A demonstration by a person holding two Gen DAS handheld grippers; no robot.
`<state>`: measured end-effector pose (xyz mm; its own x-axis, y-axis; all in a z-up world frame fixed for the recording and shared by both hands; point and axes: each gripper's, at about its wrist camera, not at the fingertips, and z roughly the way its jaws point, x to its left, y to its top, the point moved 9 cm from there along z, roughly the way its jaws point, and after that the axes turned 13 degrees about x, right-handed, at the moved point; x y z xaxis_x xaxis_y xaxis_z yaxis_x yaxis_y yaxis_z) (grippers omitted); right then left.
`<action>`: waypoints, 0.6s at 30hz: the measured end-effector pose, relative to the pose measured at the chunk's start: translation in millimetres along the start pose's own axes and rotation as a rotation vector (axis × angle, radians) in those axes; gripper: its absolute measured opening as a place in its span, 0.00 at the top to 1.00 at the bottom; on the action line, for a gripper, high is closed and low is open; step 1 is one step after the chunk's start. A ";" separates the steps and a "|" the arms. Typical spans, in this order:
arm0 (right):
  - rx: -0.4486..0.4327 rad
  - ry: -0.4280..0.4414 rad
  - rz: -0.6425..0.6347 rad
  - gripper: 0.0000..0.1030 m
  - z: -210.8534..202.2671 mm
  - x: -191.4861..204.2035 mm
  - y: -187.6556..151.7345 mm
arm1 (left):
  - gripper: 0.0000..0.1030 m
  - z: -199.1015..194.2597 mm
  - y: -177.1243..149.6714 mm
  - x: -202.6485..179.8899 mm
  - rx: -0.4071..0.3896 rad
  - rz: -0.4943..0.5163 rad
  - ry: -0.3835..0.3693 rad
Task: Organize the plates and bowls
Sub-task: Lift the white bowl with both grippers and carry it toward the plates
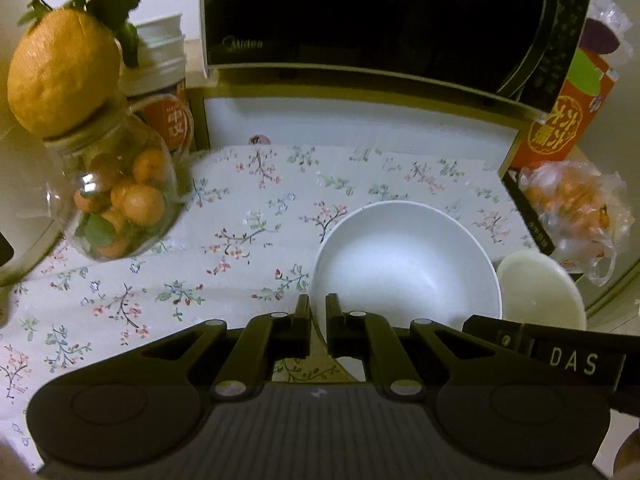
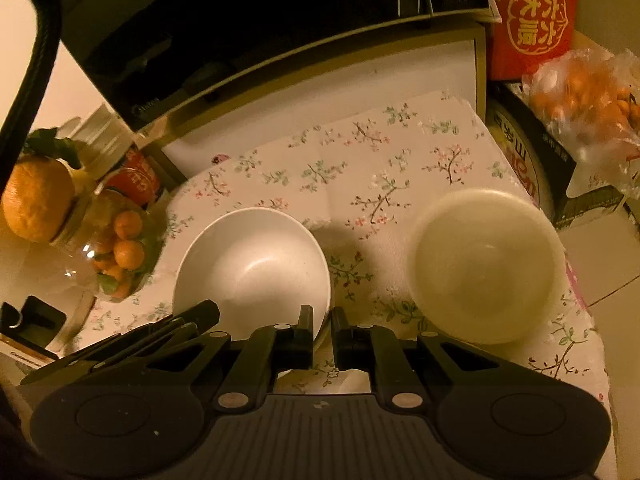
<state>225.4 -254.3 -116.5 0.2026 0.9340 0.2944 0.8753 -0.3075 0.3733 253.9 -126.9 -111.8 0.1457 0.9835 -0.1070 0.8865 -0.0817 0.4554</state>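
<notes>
A white bowl (image 1: pixel 404 264) (image 2: pixel 252 268) stands upright on the floral cloth (image 1: pixel 240 216). My left gripper (image 1: pixel 318 305) is shut on its near left rim, which runs between the two fingers. In the right wrist view my right gripper (image 2: pixel 322 317) is shut on the same bowl's near right rim. Both grippers hold the one bowl from opposite sides. A cream bowl (image 2: pixel 484 264) (image 1: pixel 540 292) sits upright just to the right of the white one, apart from both grippers.
A black microwave (image 1: pixel 372 12) on a stand fills the back. At the left stands a glass jar of small oranges (image 1: pixel 120 200) with a big orange on top. A red carton (image 2: pixel 532 16), a dark box and a bag of oranges (image 2: pixel 588 96) crowd the right.
</notes>
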 end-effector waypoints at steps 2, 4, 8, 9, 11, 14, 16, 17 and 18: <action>-0.012 0.007 -0.003 0.93 -6.1 -0.2 -1.1 | 0.94 -7.1 -0.4 -2.2 -0.015 0.012 0.005; -0.025 0.010 -0.012 0.93 -11.9 0.6 -1.9 | 0.94 -13.8 -0.6 -4.9 -0.033 0.025 0.015; -0.050 0.012 -0.032 0.93 -23.7 2.4 -2.8 | 0.94 -27.0 -0.7 -8.0 -0.062 0.022 0.021; -0.058 0.013 -0.035 0.93 -27.1 3.1 -3.4 | 0.94 -30.8 -0.9 -8.4 -0.069 0.021 0.023; -0.075 0.016 -0.042 0.93 -34.3 4.2 -4.9 | 0.94 -39.3 -1.2 -9.5 -0.086 0.019 0.027; -0.099 0.023 -0.056 0.93 -47.0 5.3 -7.5 | 0.94 -52.5 -3.4 -12.7 -0.114 0.029 0.035; -0.114 0.029 -0.067 0.93 -55.8 6.4 -11.3 | 0.94 -61.4 -5.9 -15.9 -0.132 0.040 0.038; -0.121 0.031 -0.073 0.93 -59.6 6.5 -13.2 | 0.93 -66.5 -7.7 -17.8 -0.141 0.048 0.041; -0.128 0.033 -0.079 0.93 -63.8 6.5 -15.4 | 0.93 -71.0 -9.9 -19.1 -0.150 0.055 0.044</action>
<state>185.2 -255.1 -64.2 0.1190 0.9504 0.2874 0.8246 -0.2559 0.5046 211.2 -133.5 -51.5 0.1694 0.9847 -0.0410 0.8017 -0.1135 0.5868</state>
